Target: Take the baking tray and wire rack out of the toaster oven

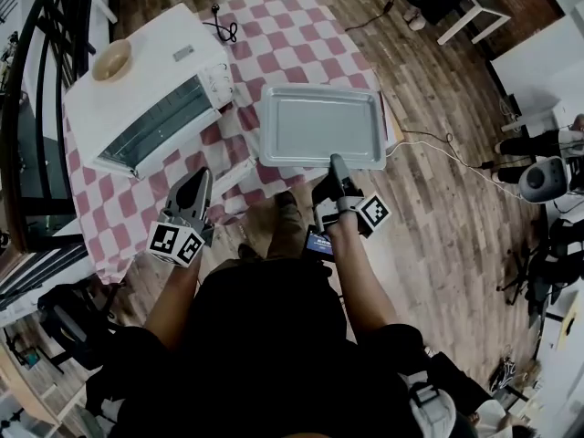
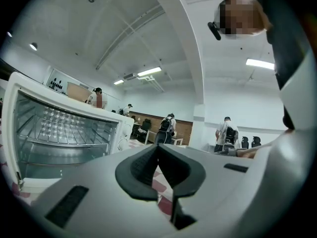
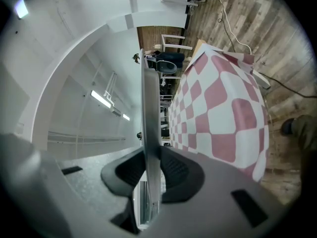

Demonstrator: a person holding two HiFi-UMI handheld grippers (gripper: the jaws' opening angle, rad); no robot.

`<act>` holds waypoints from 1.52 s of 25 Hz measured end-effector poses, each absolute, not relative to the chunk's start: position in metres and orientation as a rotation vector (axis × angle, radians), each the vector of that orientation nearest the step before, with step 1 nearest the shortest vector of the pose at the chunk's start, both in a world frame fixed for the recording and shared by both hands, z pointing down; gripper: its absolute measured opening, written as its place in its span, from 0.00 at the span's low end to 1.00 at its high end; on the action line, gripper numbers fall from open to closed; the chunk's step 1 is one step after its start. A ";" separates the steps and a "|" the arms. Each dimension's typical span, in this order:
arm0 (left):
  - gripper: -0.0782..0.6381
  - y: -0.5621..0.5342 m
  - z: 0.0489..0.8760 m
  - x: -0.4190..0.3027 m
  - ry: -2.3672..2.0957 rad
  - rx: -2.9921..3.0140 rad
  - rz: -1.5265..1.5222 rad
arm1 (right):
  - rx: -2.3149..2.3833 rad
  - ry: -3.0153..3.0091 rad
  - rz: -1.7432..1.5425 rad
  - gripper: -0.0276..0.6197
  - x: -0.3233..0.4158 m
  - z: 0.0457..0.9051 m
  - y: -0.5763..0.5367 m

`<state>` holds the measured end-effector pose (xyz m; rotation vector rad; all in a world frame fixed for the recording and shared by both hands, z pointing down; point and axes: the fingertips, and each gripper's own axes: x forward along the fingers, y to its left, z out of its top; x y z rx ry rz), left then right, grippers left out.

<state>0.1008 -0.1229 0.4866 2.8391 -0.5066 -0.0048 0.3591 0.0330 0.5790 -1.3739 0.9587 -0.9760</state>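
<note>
The grey baking tray [image 1: 319,124] hangs level over the right part of the checkered table [image 1: 301,35]. My right gripper [image 1: 336,162] is shut on the middle of its near rim. In the right gripper view the tray [image 3: 148,108] shows edge-on, pinched between the pads of the right gripper [image 3: 151,168]. The white toaster oven [image 1: 146,89] stands at the table's left, and the wire rack [image 2: 64,128] lies inside it. My left gripper [image 1: 192,192] hovers at the table's near edge in front of the oven. The left gripper [image 2: 158,155] is shut and holds nothing.
A tan bowl [image 1: 111,59] sits on top of the oven, and a black cord [image 1: 222,27] lies behind it. A white side table [image 1: 470,7] and other gear stand on the wooden floor to the right. Several people [image 2: 168,128] stand far off in the room.
</note>
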 end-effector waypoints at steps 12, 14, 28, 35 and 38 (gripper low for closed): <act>0.10 -0.170 0.486 0.173 -0.608 2.825 0.079 | -1.305 1.022 -1.081 0.17 0.459 0.597 -0.066; 0.10 -0.178 0.486 0.182 -0.638 2.811 0.093 | -1.302 1.047 -1.100 0.17 0.473 0.601 -0.089; 0.10 -0.195 0.525 0.187 -0.931 2.622 0.197 | -1.304 1.163 -1.285 0.18 0.524 0.659 -0.229; 0.10 -0.193 0.532 0.194 -0.989 2.601 0.220 | -1.317 1.167 -1.323 0.18 0.538 0.677 -0.261; 0.10 -0.189 0.535 0.197 -0.999 2.582 0.223 | -1.321 1.147 -1.334 0.18 0.542 0.684 -0.268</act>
